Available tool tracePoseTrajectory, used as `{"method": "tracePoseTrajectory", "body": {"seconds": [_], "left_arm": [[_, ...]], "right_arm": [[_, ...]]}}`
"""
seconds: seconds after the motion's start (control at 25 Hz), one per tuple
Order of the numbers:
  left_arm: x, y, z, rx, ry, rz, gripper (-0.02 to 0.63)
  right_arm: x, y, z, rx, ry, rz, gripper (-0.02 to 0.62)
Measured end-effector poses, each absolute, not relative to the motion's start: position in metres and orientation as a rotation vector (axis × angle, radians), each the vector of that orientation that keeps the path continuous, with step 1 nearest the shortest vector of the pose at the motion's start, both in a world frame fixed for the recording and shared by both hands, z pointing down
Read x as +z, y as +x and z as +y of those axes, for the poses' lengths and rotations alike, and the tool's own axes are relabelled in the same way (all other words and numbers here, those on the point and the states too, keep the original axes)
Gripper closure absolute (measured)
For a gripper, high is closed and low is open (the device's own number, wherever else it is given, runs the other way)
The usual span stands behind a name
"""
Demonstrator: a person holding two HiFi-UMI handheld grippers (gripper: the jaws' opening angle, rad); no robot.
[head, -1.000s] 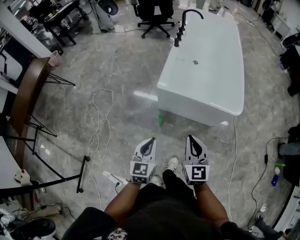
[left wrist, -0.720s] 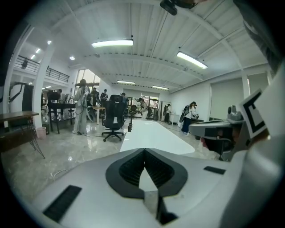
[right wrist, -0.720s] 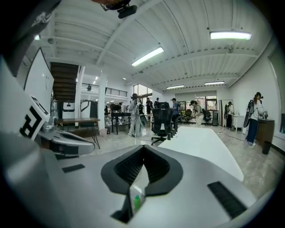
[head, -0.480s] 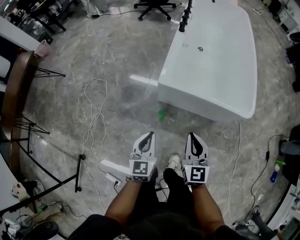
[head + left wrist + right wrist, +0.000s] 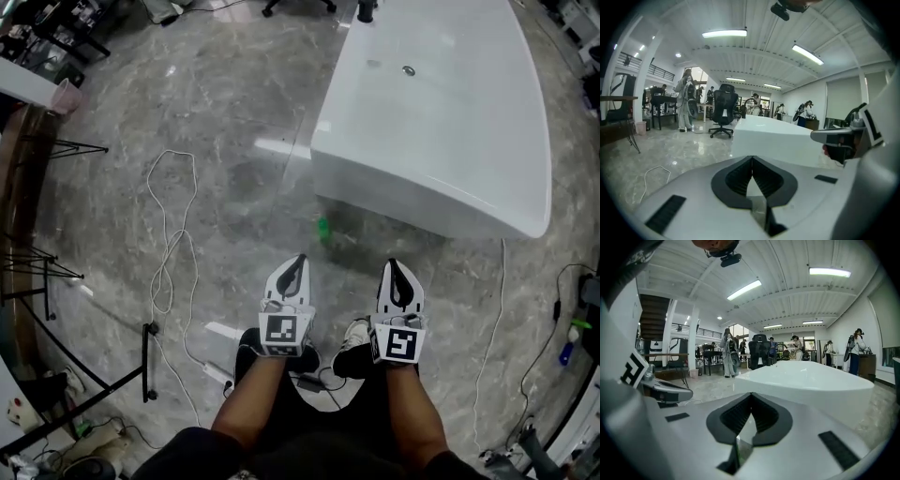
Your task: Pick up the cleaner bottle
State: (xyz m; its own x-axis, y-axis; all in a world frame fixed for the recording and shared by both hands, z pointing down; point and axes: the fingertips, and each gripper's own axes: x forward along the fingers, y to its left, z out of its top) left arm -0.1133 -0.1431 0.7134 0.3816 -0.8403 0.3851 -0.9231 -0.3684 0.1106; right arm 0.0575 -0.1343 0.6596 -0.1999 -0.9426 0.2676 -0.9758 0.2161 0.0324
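A: From the head view, how far along is the person?

B: Barely begun, by the look of it. The left claw (image 5: 297, 263) and right claw (image 5: 398, 267) are both pressed together and empty. The likely cleaner bottle (image 5: 322, 228) is small and green, too tiny to detail. It sits on the floor (image 5: 206, 216) just beside the bathtub (image 5: 441, 122), ahead of the claws and apart from them.

A: The left gripper view?

B: Jaws together on nothing; no bottle shows, only the bathtub.

A: And the right gripper view?

B: The same — closed, empty. Reaching, opening and gripping all remain.
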Motion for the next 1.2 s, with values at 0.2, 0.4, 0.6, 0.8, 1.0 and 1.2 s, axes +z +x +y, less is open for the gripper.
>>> {"method": "tracePoseTrajectory", "body": {"seconds": [0.2, 0.4, 0.6, 0.8, 1.0, 1.2], "left_arm": [[0.819, -0.11, -0.162, 0.362, 2.304, -1.57, 0.6], [0.925, -0.098, -0.178, 0.363, 2.319, -1.612, 0.598], [1.001, -0.097, -0.185, 0.357, 2.246, -1.693, 0.598], [1.045, -0.091, -0.185, 0.377, 2.218, -1.745, 0.598], [1.082, -0.082, -0.186, 0.435, 2.174, -1.74, 0.552], [1.115, -0.07, -0.196, 0.471, 2.156, -1.754, 0.374]], "right_arm": [[0.757, 0.071, -0.156, 0.153, 1.821, -2.244, 0.578], [0.847, 0.079, -0.171, 0.102, 1.817, -2.25, 0.578], [0.909, 0.089, -0.178, 0.172, 1.856, -2.276, 0.578], [0.925, 0.087, -0.185, 0.173, 1.854, -2.31, 0.578], [0.936, 0.083, -0.179, 0.155, 1.791, -2.317, 0.578], [0.939, 0.077, -0.175, 0.143, 1.742, -2.348, 0.578]]}}
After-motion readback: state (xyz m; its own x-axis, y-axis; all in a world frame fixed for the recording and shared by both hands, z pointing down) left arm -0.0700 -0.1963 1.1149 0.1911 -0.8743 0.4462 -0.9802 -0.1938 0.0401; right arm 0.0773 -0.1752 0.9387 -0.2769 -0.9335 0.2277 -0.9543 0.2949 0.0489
